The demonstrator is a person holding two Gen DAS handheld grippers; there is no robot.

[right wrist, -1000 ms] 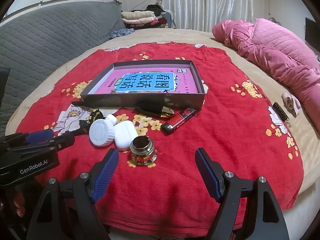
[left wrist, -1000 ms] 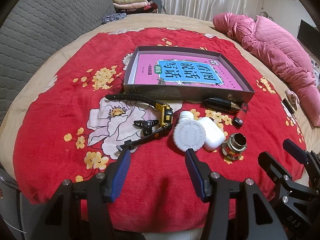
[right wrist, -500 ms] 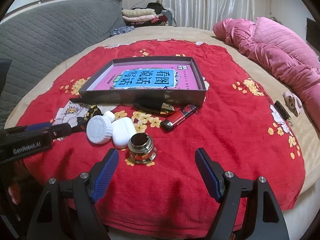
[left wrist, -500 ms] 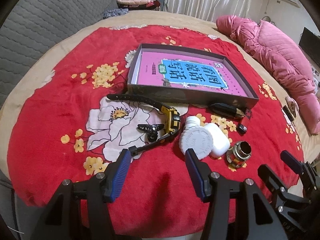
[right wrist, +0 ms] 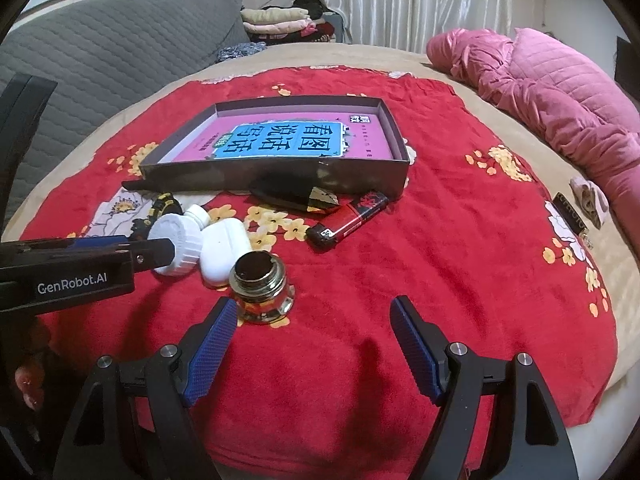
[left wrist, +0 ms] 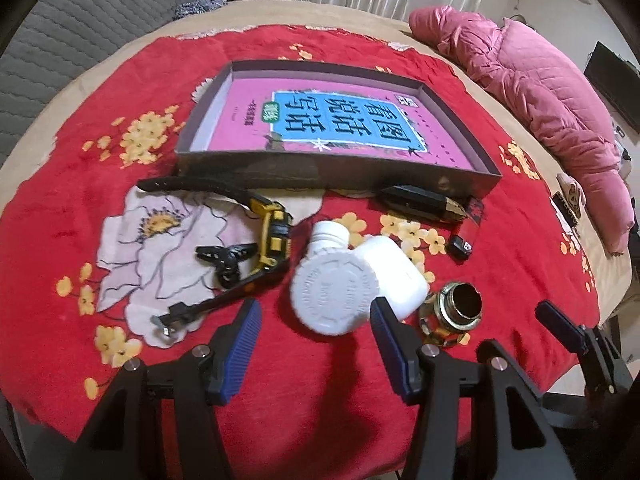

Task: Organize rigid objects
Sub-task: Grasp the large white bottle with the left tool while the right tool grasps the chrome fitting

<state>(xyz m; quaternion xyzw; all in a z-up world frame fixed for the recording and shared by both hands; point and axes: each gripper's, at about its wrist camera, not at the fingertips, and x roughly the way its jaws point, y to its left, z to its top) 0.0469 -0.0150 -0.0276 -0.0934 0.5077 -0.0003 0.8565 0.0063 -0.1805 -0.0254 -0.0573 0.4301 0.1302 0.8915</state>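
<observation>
A shallow dark box with a pink and blue book inside lies on the red floral blanket; it also shows in the right wrist view. In front of it lie a yellow-black watch, a small black clip, a white bottle on its side, a glass ink jar, a black pen-like case and a red-black lighter. My left gripper is open just short of the bottle's cap. My right gripper is open, its left finger beside the ink jar.
A pink quilted coat lies at the right on the bed. A grey sofa back stands at the left, folded clothes behind. A small dark item and a pinkish item lie at the blanket's right edge.
Both grippers have moved forward toward the objects. The left one has closed in on the white bottle, the right one on the ink jar. Both stay open.
</observation>
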